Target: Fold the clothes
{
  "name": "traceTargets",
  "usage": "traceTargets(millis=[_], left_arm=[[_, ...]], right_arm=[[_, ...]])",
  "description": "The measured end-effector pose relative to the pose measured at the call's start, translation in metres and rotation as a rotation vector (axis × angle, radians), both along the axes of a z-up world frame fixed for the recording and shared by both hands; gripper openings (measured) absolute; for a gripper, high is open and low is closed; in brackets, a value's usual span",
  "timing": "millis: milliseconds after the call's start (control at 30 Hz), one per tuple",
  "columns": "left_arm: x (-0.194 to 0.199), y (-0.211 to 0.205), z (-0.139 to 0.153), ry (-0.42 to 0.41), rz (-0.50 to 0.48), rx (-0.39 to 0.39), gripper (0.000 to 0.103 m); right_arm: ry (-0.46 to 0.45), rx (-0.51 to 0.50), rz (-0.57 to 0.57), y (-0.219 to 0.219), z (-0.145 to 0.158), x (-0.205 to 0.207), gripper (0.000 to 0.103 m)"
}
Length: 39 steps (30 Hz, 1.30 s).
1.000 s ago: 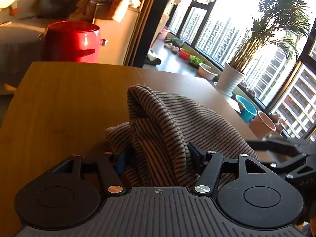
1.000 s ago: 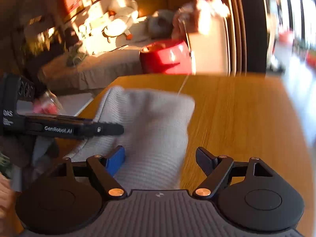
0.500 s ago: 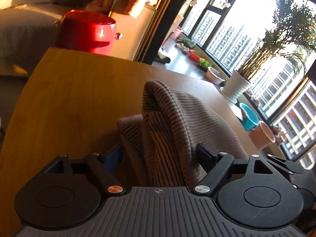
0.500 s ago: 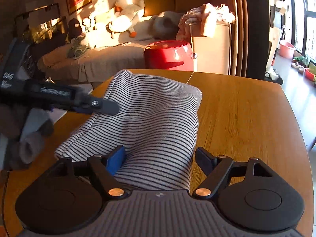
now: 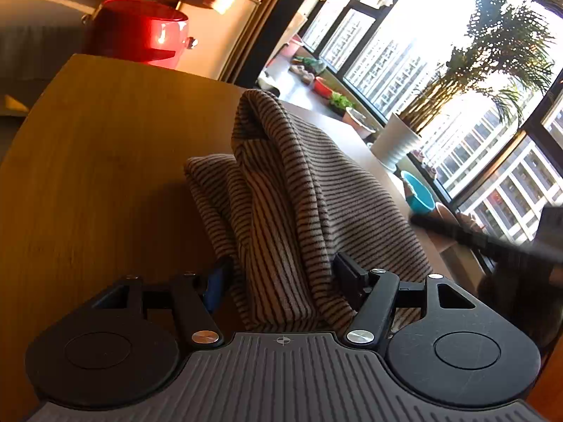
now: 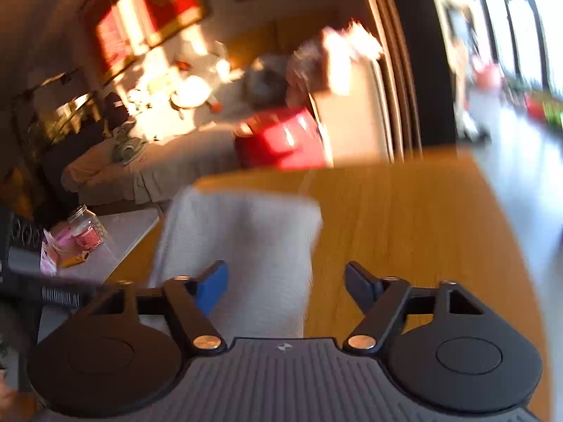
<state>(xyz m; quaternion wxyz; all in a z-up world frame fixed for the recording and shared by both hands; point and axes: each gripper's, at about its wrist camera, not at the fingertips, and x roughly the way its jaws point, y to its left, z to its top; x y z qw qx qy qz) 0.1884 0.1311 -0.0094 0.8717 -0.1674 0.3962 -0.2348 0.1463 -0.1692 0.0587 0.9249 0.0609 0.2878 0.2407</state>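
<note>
A striped knit garment (image 5: 281,190) lies bunched on the wooden table (image 5: 98,161). My left gripper (image 5: 279,274) has its jaws open, one finger on each side of a raised fold of the cloth. In the right wrist view the garment (image 6: 242,246) is blurred and lies folded over in front of my right gripper (image 6: 286,283), which is open with nothing between its fingers. The right gripper shows as a dark bar in the left wrist view (image 5: 485,239), beside the garment's right edge.
A red pot (image 5: 140,33) stands beyond the table's far edge, beside a beige cabinet with clothes piled on it. A potted palm (image 5: 397,144) and a teal bowl (image 5: 418,195) stand by the windows. A jar (image 6: 86,228) sits on a low side table at left.
The right gripper has swung, blurring its view, and drawn back so the garment reaches less far between its fingers. The left gripper stays around the fold; the cloth has bunched up more.
</note>
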Motion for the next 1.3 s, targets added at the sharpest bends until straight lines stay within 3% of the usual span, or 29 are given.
traceTargets(millis=[133,233,300,367,433,467,533,700,767,833,867,967,1067,1200,1300], left_arm=[[-0.008,0.007,0.002,-0.009,0.023,-0.014,0.075],[-0.019,0.02,0.005,-0.01,0.044,-0.047,0.076],[-0.024,0.037,0.002,0.004,0.075,-0.08,0.072],[-0.024,0.055,-0.002,0.023,0.124,-0.112,0.055],[-0.019,0.065,-0.005,0.03,0.157,-0.131,0.046],[-0.015,0.066,-0.006,0.032,0.162,-0.138,0.041],[-0.01,0.064,-0.007,0.038,0.155,-0.147,0.04],[-0.009,0.062,-0.008,0.041,0.15,-0.134,0.034],[-0.013,0.064,-0.006,0.041,0.148,-0.136,0.034],[-0.016,0.065,-0.006,0.046,0.138,-0.142,0.034],[-0.016,0.063,-0.008,0.053,0.123,-0.149,0.034],[-0.011,0.048,-0.012,0.077,0.054,-0.172,0.034],[-0.004,0.027,-0.017,0.09,-0.004,-0.168,0.034],[0.005,0.013,-0.018,0.085,-0.025,-0.168,0.034],[0.008,0.008,-0.019,0.074,-0.034,-0.159,0.034]], right_arm=[[0.01,-0.053,0.132,0.05,0.027,0.032,0.063],[-0.038,-0.14,0.175,0.084,0.028,0.02,0.063],[-0.145,-0.229,0.17,0.096,0.024,-0.01,0.065],[-0.216,-0.295,0.191,0.108,0.018,-0.037,0.069],[-0.27,-0.35,0.225,0.12,0.012,-0.062,0.071],[-0.277,-0.366,0.243,0.128,0.009,-0.071,0.074],[-0.264,-0.39,0.256,0.144,-0.002,-0.076,0.079],[-0.285,-0.497,0.21,0.169,-0.038,-0.07,0.077],[-0.284,-0.478,0.188,0.163,-0.041,-0.068,0.052],[-0.248,-0.402,0.169,0.144,-0.03,-0.064,0.032],[-0.223,-0.35,0.16,0.132,-0.022,-0.061,0.027],[-0.17,-0.203,0.132,0.097,0.003,-0.052,0.024],[-0.177,-0.107,0.132,0.073,0.03,-0.049,0.023],[-0.148,-0.079,0.222,0.074,0.037,-0.047,0.023],[-0.099,-0.133,0.266,0.088,0.015,-0.045,0.023]])
